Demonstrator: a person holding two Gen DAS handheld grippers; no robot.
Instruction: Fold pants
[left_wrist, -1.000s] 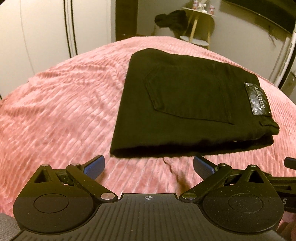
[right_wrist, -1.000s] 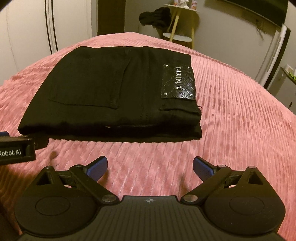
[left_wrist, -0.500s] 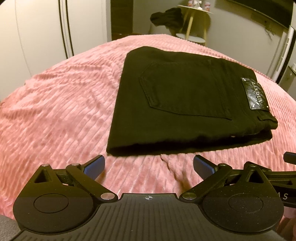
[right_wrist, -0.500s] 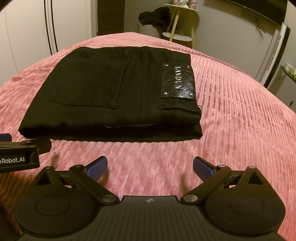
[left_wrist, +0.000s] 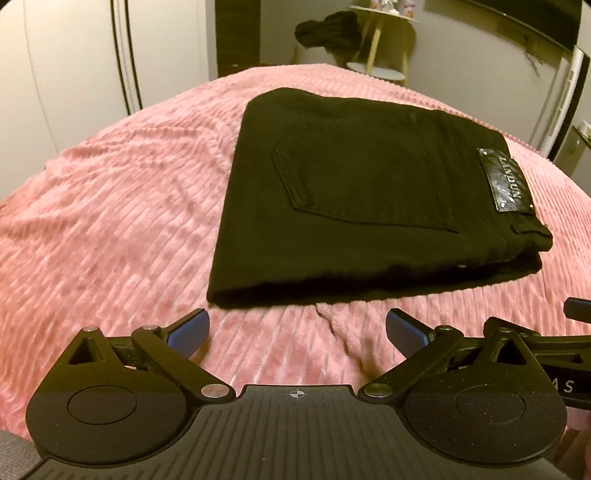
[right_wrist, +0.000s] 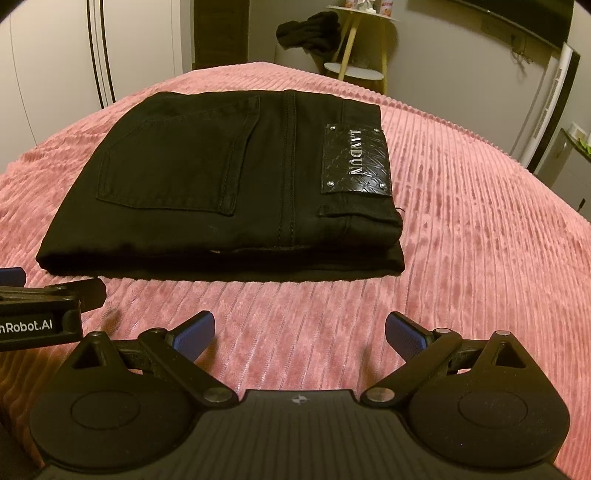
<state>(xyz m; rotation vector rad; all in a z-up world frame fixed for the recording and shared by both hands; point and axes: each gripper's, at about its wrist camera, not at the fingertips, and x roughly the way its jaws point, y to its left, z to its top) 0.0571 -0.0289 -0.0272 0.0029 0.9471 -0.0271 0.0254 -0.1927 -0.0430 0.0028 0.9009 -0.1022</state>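
Black pants (left_wrist: 369, 199) lie folded into a compact rectangle on a pink ribbed bedspread (left_wrist: 110, 221), back pocket and leather brand patch (left_wrist: 504, 182) facing up. They also show in the right wrist view (right_wrist: 221, 199). My left gripper (left_wrist: 297, 328) is open and empty, just short of the pants' near edge. My right gripper (right_wrist: 299, 330) is open and empty, also short of the near edge, toward the waistband end. The left gripper's side shows at the left edge of the right wrist view (right_wrist: 48, 314).
A small round side table (right_wrist: 364, 40) with a dark garment (right_wrist: 308, 29) draped on it stands beyond the bed's far side. White wardrobe doors (left_wrist: 74, 74) are at the left. A white upright panel (right_wrist: 550, 110) stands at the right.
Both grippers have drawn back and risen slightly from the pants, so the folded pants sit a little farther off. The pants have not moved.
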